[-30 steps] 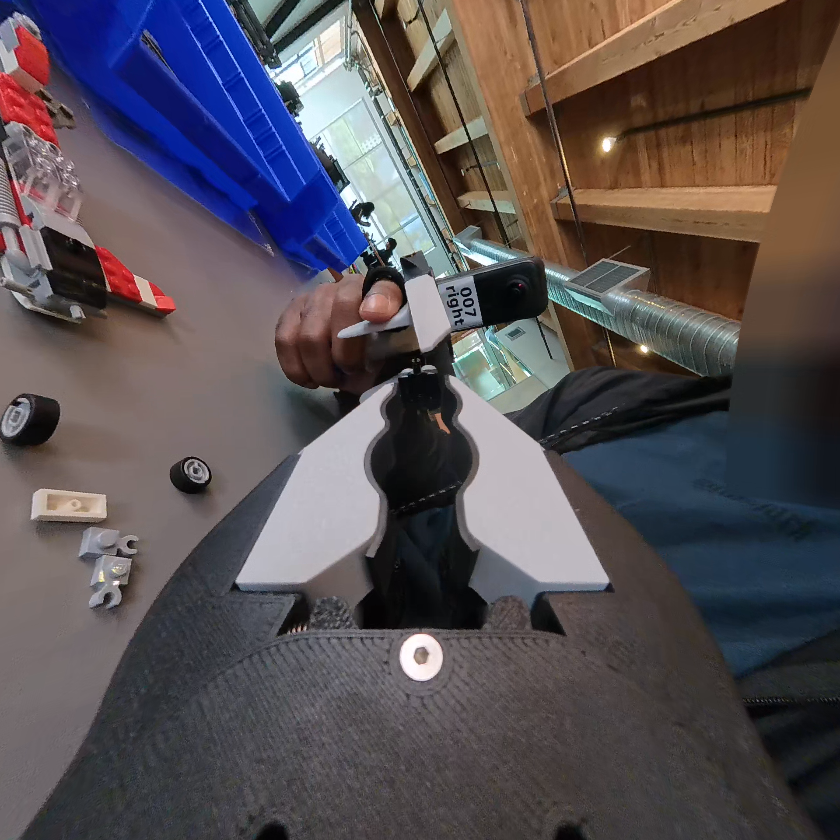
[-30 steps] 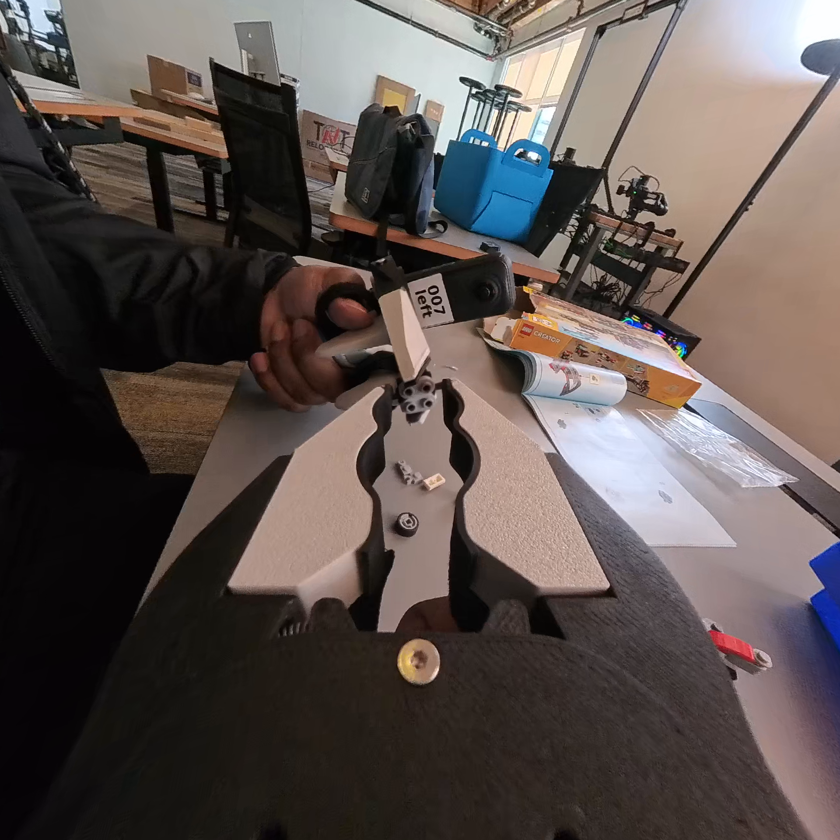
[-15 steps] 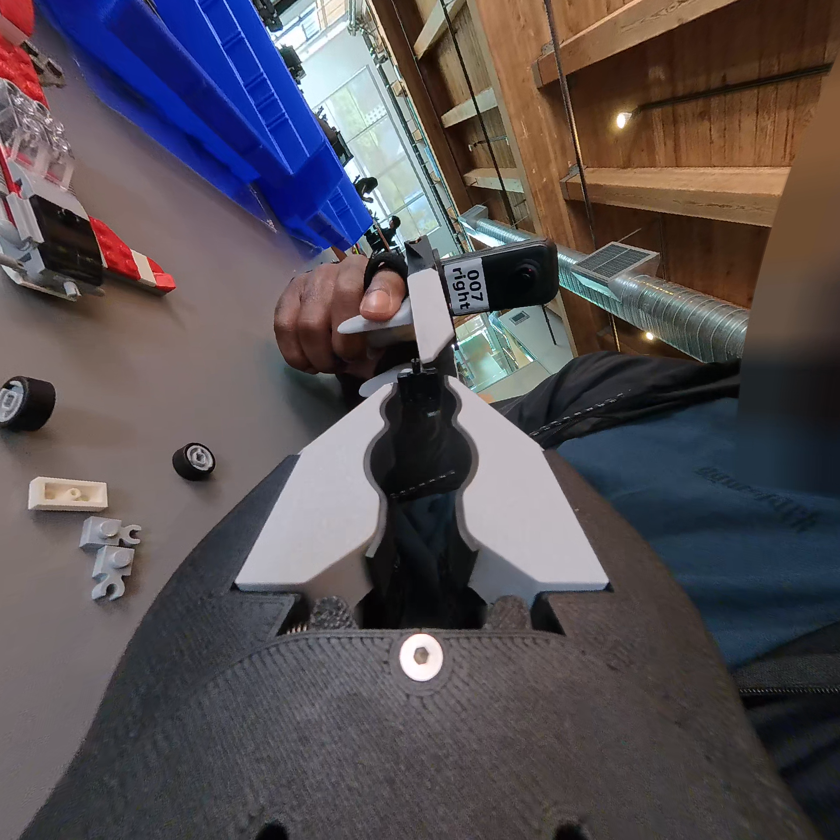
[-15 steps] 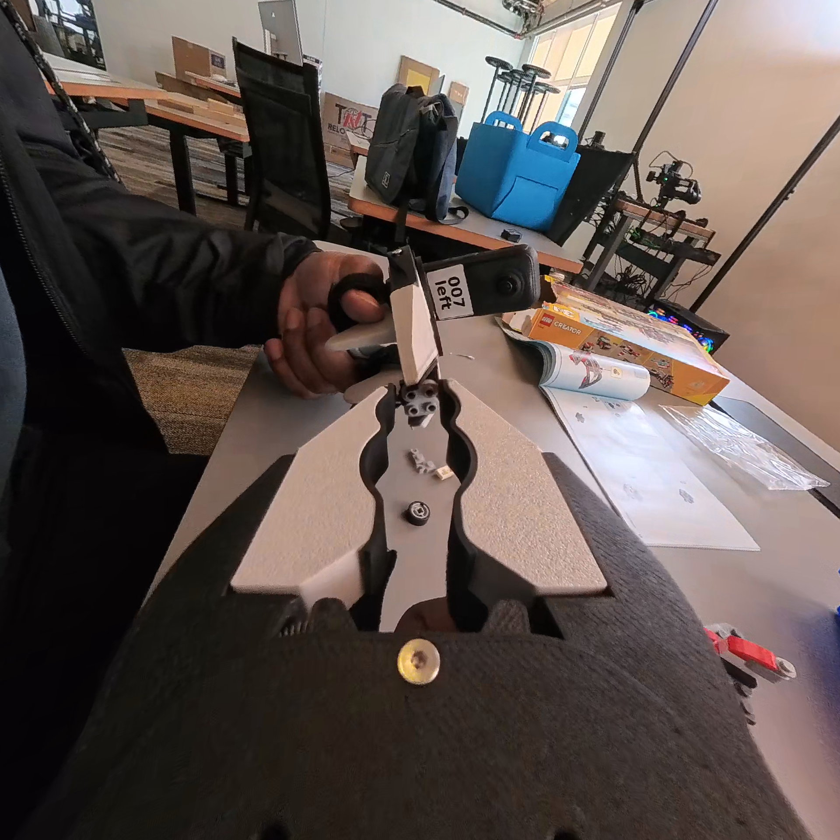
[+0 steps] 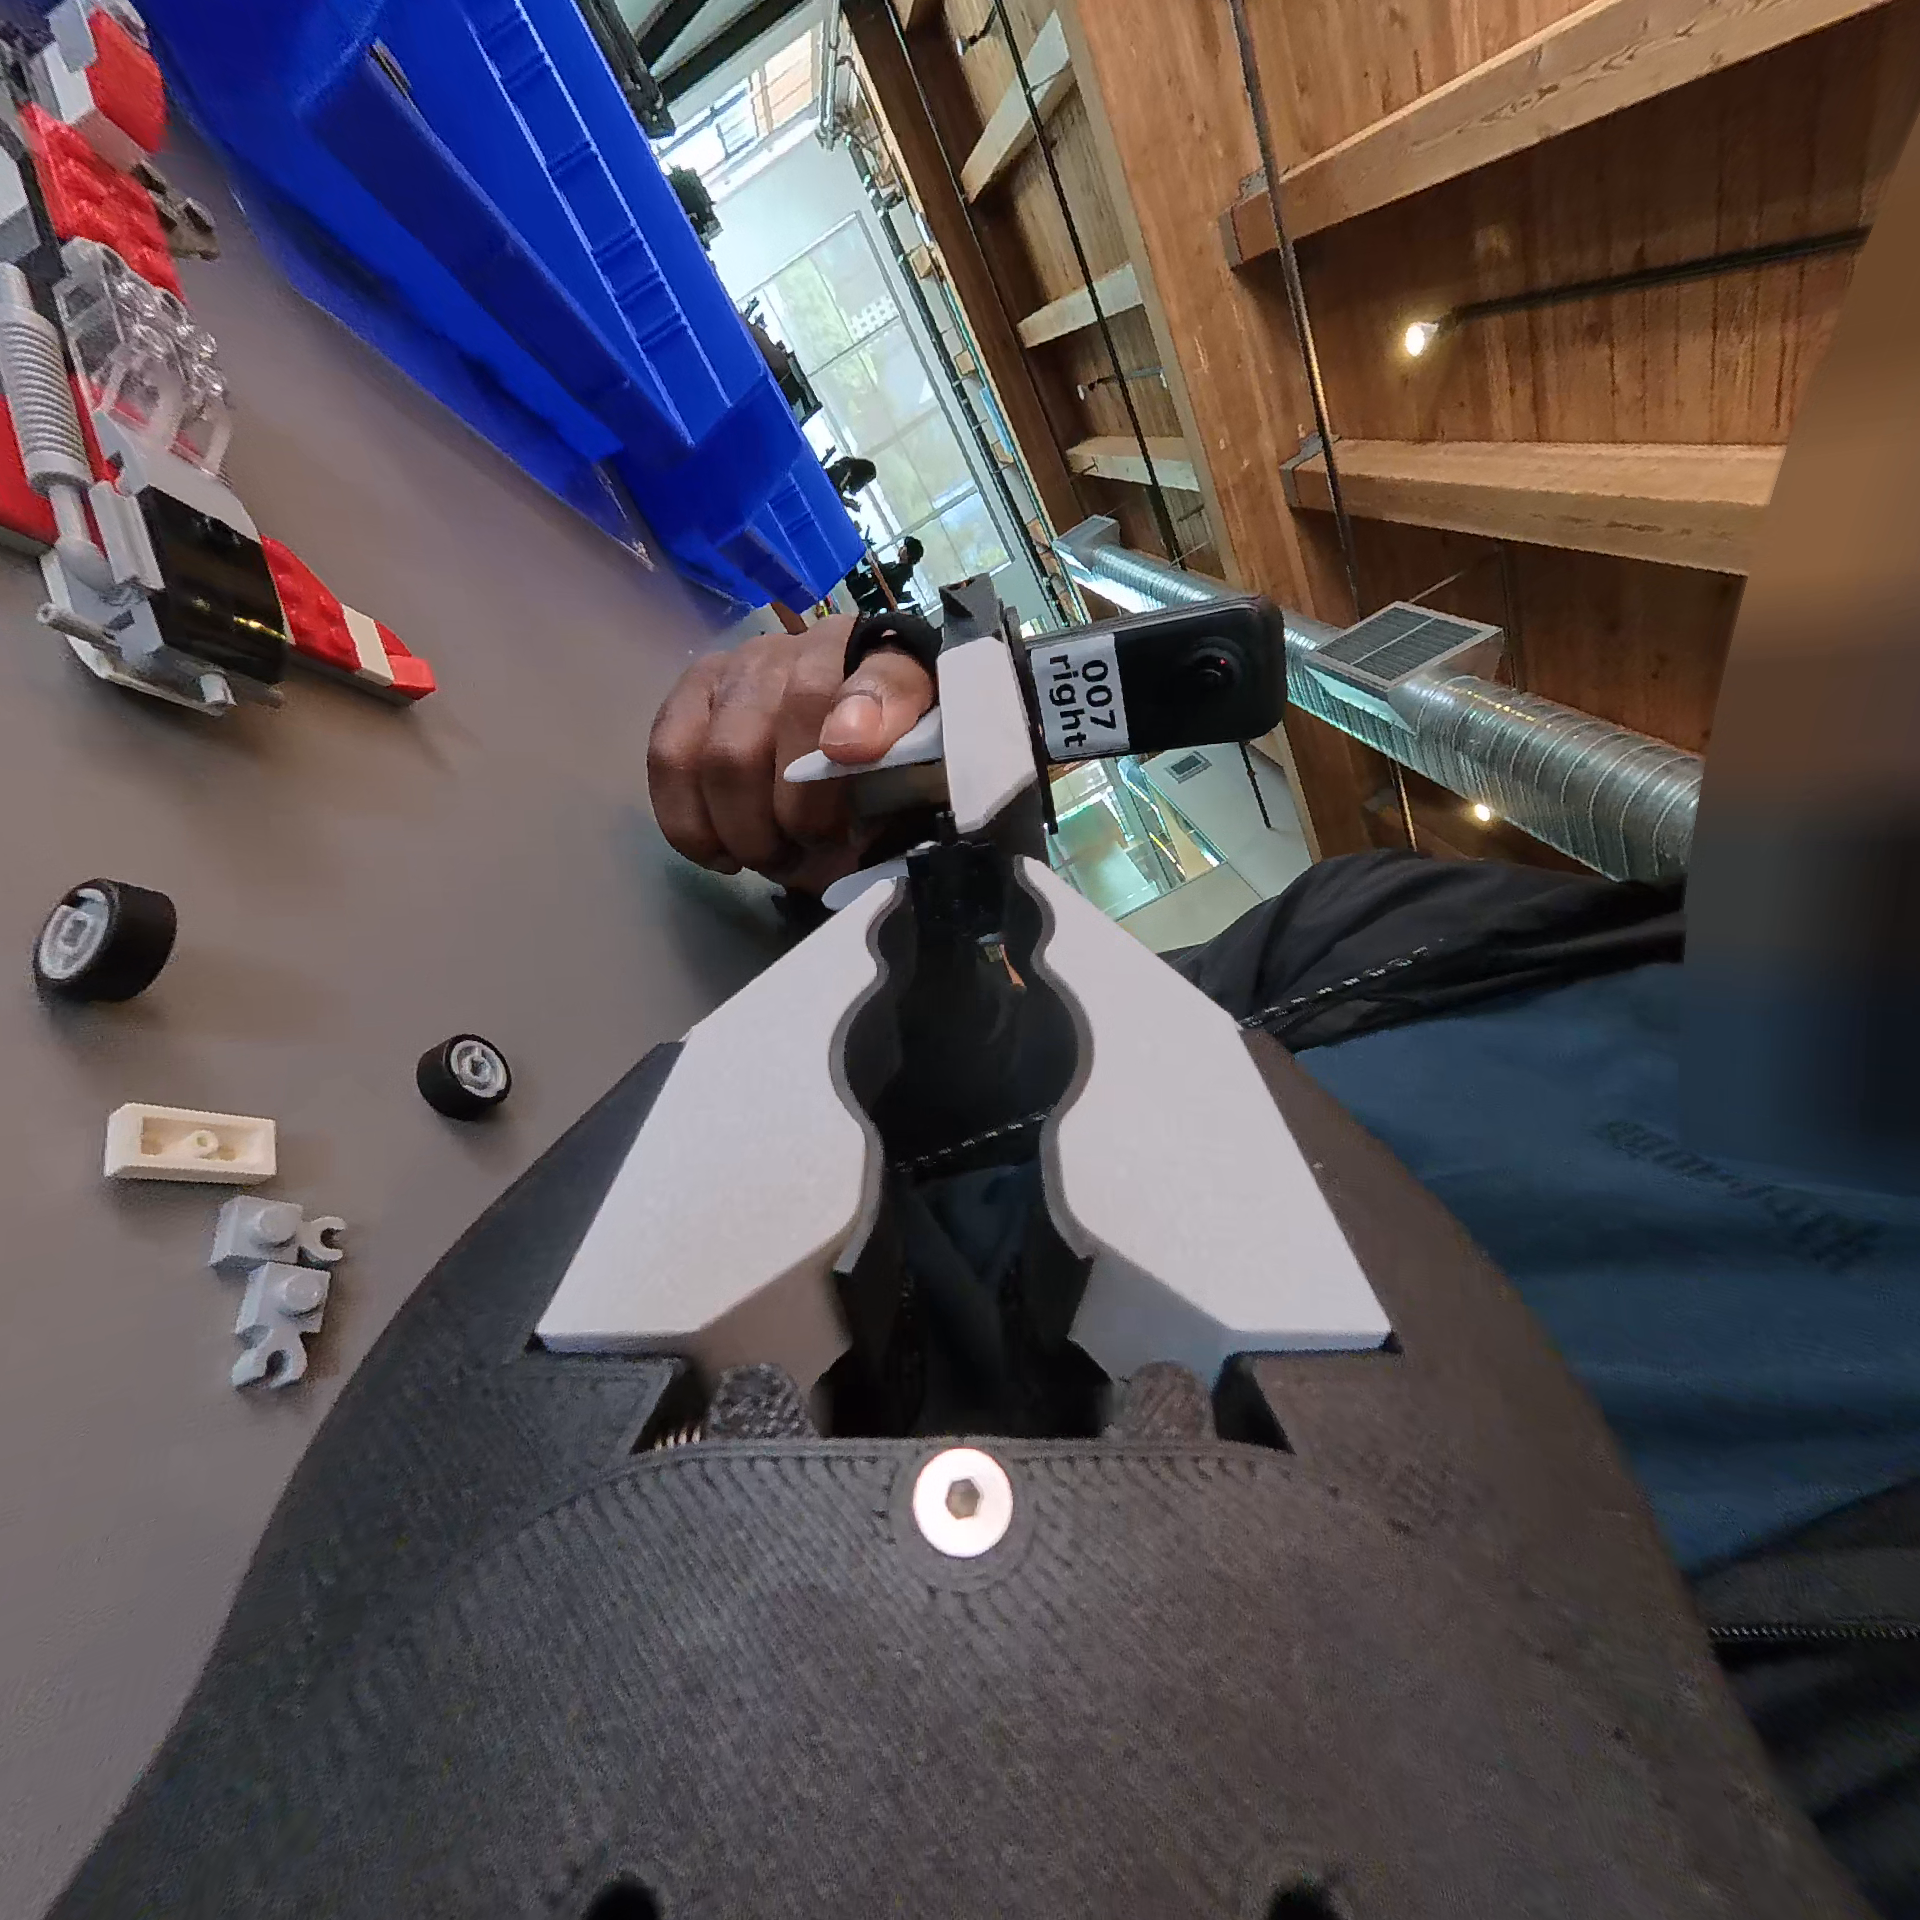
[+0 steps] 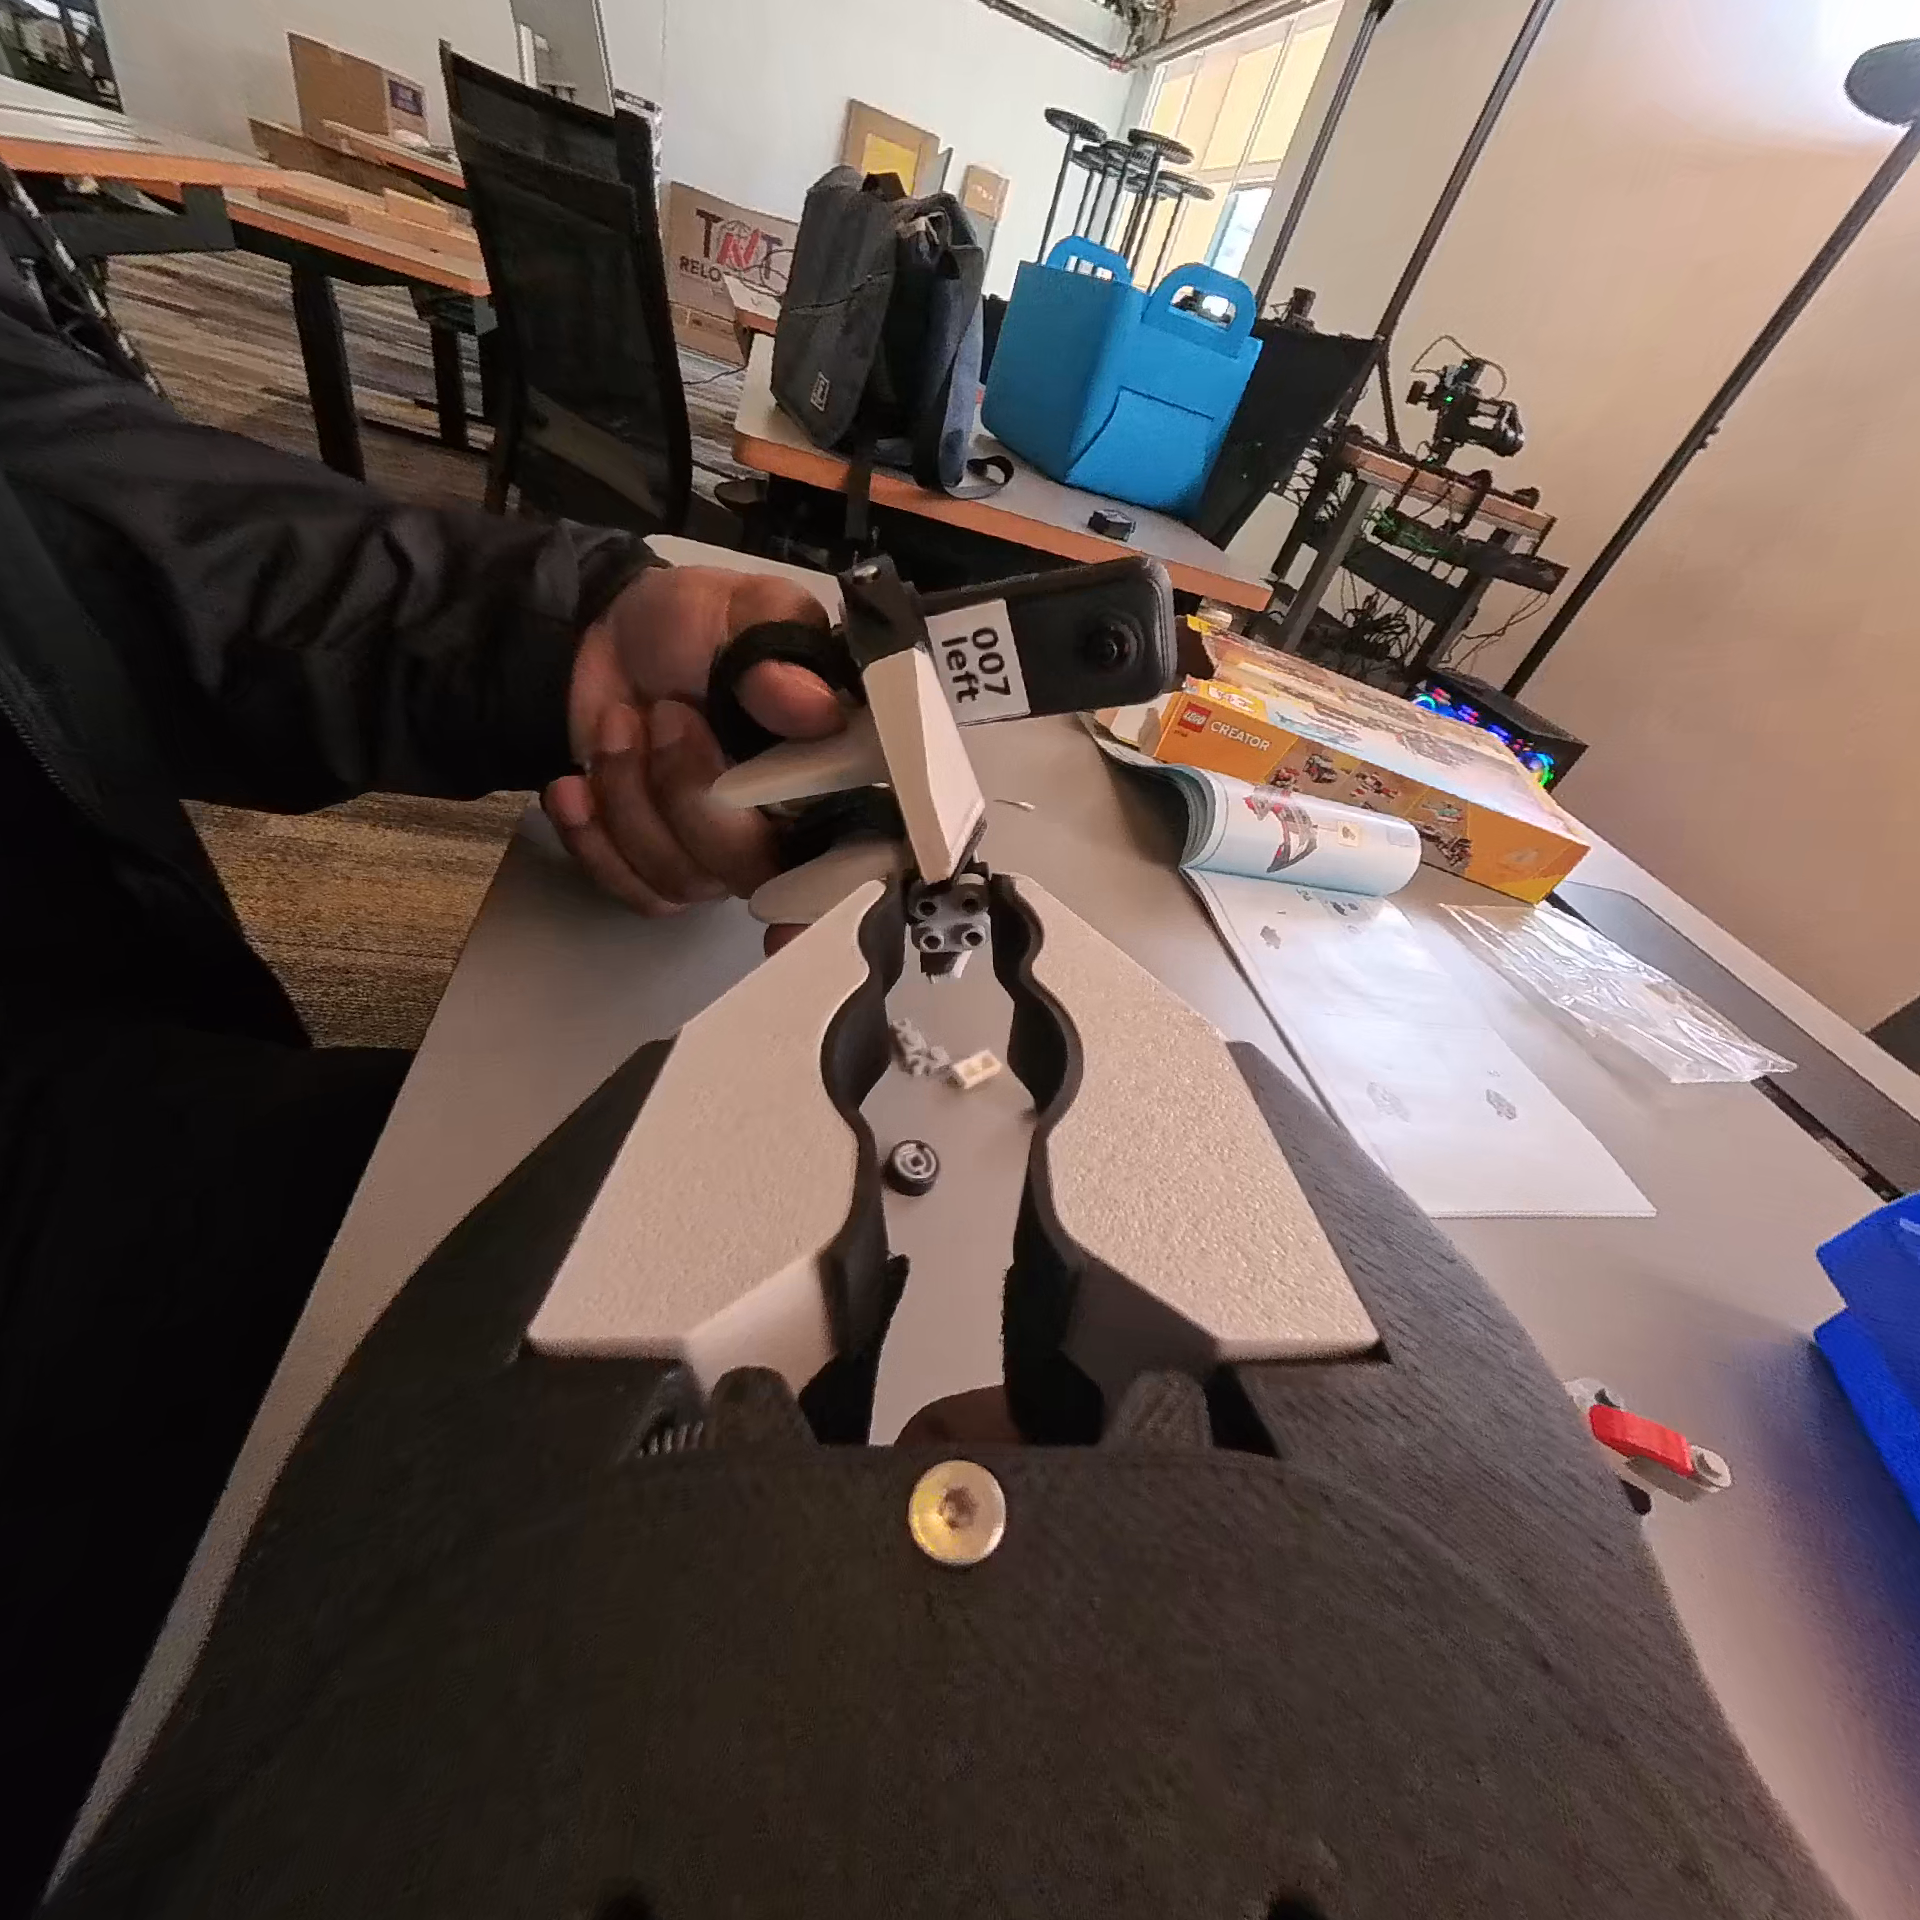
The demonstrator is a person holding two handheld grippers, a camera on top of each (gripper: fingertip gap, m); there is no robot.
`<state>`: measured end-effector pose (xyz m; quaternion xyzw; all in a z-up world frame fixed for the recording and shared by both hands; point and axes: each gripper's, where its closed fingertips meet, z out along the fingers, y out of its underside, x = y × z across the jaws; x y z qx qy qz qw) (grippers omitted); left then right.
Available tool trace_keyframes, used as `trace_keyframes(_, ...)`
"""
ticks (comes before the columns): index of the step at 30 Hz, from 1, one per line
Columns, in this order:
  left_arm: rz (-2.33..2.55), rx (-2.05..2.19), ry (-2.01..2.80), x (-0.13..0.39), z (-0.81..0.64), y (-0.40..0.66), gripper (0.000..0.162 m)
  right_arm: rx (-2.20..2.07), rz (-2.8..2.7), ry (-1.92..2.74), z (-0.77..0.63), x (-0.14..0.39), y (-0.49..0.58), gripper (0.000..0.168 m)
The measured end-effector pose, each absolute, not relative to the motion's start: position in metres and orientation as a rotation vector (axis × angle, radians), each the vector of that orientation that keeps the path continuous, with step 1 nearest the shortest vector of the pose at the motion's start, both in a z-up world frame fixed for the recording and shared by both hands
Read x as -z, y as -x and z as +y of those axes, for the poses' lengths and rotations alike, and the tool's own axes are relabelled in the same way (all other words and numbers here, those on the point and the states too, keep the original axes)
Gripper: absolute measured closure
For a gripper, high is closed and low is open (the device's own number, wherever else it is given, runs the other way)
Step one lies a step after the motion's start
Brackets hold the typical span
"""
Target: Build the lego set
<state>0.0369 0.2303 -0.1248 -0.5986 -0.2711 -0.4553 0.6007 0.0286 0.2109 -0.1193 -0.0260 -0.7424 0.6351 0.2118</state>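
Working in mid-air over table (image 6: 623, 987), well clear of its surface. Would bounce or skid on that hard top if anything slipped, perhaps under bins (image 5: 499, 208) or off the near edge.

Parked model (image 5: 187, 561) far to the side, untouched; no risk there unless swept by a sleeve.

Right gripper (image 6: 948, 902): clenched on grey piece (image 6: 948, 920), studs facing the camera, pinched at the very tips. Thin hold, so likely to twist out under sideways push.

Left gripper (image 5: 961, 891): nearly closed, tip to tip with the right and turned crosswise to it. Something dark between its tips; cannot tell whether truly gripped or merely touched.

Judged as a press-fit in progress. Main hazards: pushing off-axis and popping the piece free; squeezing harder on one side and levering it loose; parting the grippers before the studs seat.

Below the meeting point: wheels (image 5: 102, 940), plate (image 5: 190, 1143), clips (image 5: 275, 1278). Could scatter if struck by a falling part, and would hide a small grey piece among them.
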Motion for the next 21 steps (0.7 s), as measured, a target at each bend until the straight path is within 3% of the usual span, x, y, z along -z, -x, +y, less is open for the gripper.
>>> trace_keyframes(21,-0.634,1.034,1.362,0.1229,0.2305,-0.0328,0.143,-1.818,-2.057,0.138,0.2159,0.1177,-0.0256,0.151)
